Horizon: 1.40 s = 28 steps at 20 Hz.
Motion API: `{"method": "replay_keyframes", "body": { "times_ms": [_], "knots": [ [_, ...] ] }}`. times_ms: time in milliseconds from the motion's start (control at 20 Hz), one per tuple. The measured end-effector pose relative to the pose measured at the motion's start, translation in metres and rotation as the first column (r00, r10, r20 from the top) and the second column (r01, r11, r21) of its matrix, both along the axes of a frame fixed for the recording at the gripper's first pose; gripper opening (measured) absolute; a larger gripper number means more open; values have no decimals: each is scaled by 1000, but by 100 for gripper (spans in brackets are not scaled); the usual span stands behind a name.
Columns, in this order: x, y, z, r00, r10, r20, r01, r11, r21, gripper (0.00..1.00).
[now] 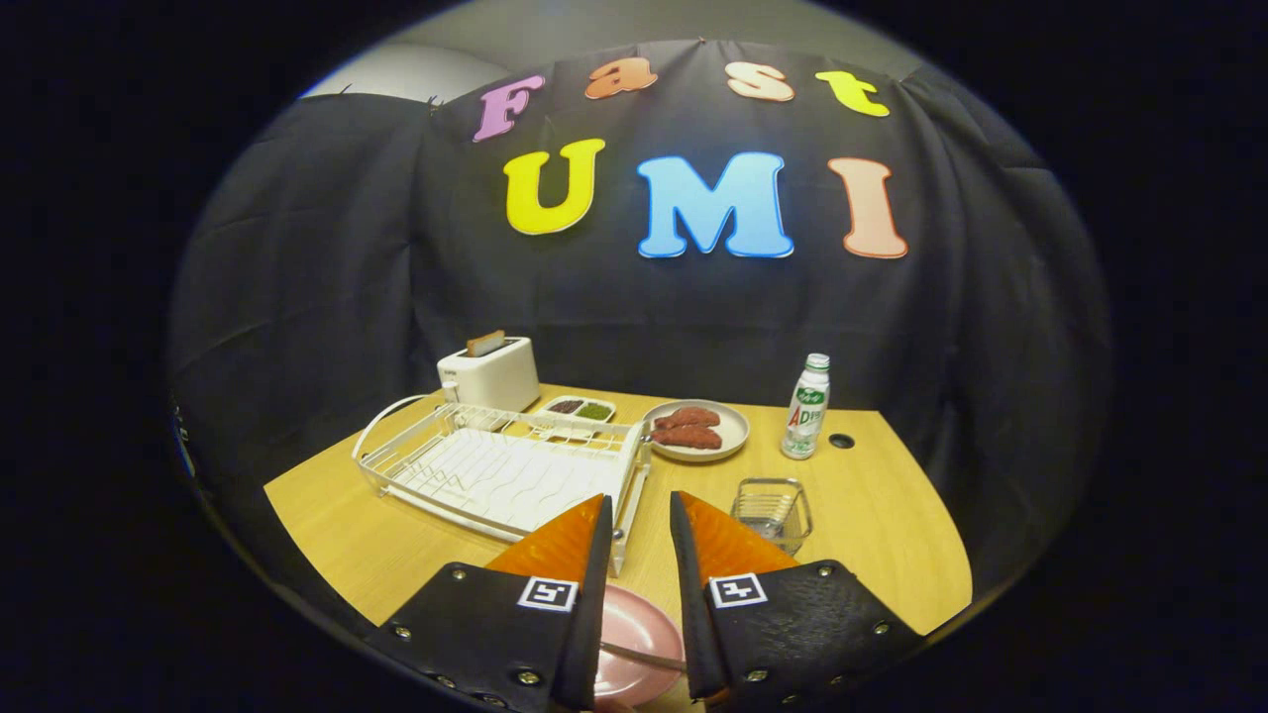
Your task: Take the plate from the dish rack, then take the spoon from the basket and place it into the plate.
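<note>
Along the table's [872,515] far edge: a white toaster [491,374] with a slice poking up at the left, a small two-part dish [580,408] of dark and green bits, a plate of reddish meat [695,430], a capped bottle [806,407].
</note>
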<state>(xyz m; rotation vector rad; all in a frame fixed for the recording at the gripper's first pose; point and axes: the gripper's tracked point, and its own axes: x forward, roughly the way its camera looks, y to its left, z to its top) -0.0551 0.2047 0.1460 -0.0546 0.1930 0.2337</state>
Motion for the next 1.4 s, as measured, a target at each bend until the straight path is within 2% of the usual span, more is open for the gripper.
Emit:
{"method": "replay_keyframes", "body": {
  "times_ms": [100, 200, 300, 350, 550, 700, 800, 1000, 1100, 1300, 1400],
  "knots": [
    [1, -30, 25, 997, -50, 62, 50, 999, -1, 35],
    [12, -58, 42, 986, -89, 138, 88, 996, 13, 55],
    [22, -86, 59, 966, -120, 228, 112, 993, 48, 99],
    [28, -106, 55, 958, -147, 246, 139, 989, 49, 96],
    [58, -174, 5, 937, -212, 278, 219, 976, 7, 97],
    [73, -199, -57, 942, -235, 240, 232, 972, 43, 97],
    [87, -208, -81, 940, -239, 244, 225, 971, 82, 97],
    [90, -202, -125, 959, -205, 194, 188, 977, 99, 98],
    [82, -200, -138, 968, -194, 162, 182, 980, 87, 98],
    [50, -210, -151, 962, -242, 125, 233, 969, 80, 98],
    [30, -207, -138, 951, -238, 197, 227, 971, 76, 98]
  ]
}}
